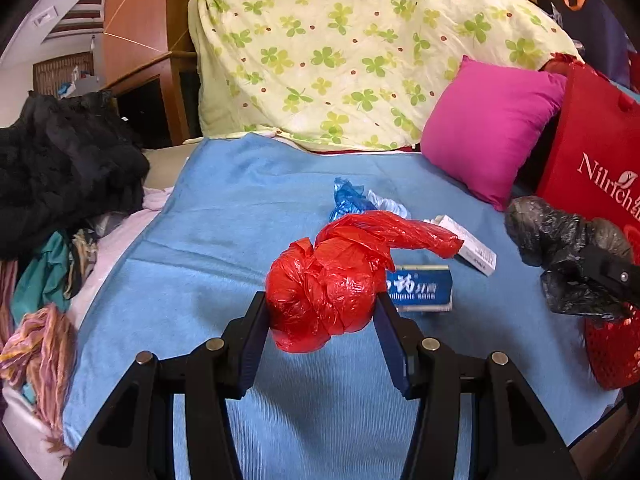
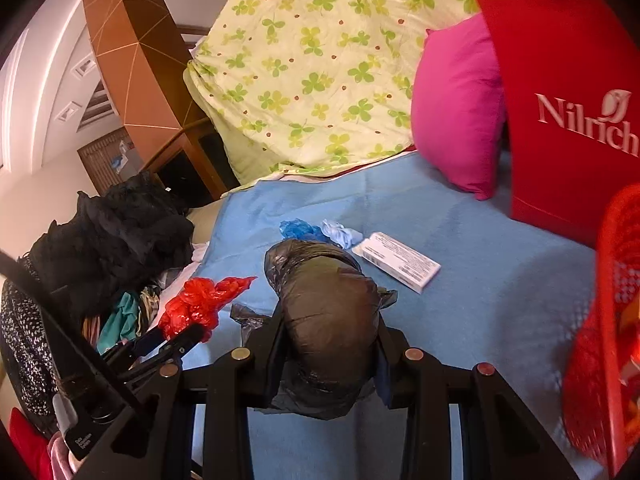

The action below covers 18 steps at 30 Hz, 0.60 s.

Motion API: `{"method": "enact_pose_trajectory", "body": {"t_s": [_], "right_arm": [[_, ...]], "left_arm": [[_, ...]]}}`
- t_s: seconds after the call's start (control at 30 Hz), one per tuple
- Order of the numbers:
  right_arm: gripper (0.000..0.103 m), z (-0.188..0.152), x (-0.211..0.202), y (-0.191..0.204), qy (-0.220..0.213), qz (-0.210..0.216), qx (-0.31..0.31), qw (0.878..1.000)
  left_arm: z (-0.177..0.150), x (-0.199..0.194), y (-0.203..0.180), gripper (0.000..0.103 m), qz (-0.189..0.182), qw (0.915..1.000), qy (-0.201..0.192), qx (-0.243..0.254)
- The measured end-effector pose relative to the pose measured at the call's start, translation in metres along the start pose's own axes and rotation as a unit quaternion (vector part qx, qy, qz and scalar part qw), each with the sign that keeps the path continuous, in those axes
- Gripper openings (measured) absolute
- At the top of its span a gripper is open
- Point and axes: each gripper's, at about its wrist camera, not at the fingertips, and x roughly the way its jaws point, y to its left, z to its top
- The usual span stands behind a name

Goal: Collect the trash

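Note:
My left gripper [image 1: 320,312] is shut on a crumpled red plastic bag [image 1: 332,276], held above the blue blanket [image 1: 224,216]; the bag also shows in the right wrist view [image 2: 196,304]. My right gripper [image 2: 328,344] is shut on a wadded black plastic bag [image 2: 328,304], which also shows at the right of the left wrist view [image 1: 568,244]. On the blanket lie a blue box [image 1: 424,288], a white box [image 1: 472,244] [image 2: 396,260], a blue plastic scrap [image 1: 348,200] [image 2: 298,230] and a white-blue scrap [image 2: 342,234].
A red mesh basket [image 2: 600,328] stands at the right edge, by a red Nilrich bag [image 2: 568,96]. A magenta pillow [image 1: 488,128] and a clover-print quilt [image 1: 340,52] lie behind. Dark clothes [image 1: 60,168] are piled at the left.

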Motion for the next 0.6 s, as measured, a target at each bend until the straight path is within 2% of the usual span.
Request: {"method": "enact_pose_trajectory", "body": {"t_s": [0.17,0.4,0.6], "right_arm": [[0.039,-0.007,-0.012,-0.001,-0.006,-0.010,-0.003,1.000],[0.039,-0.007,-0.006,-0.005,0.001,-0.033,-0.020,0.999],[0.039,-0.006,-0.008,-0.008,-0.001,-0.032,-0.025,0.999]], "left_arm": [[-0.010,-0.009,-0.012,0.054,-0.001,0.9999,0.002,0.010],[-0.011,-0.007,-0.022,0.054,0.010,0.9995,-0.006,0.030],[-0.012,-0.002,-0.030,0.055,0.013,0.9992,0.000,0.037]]}}
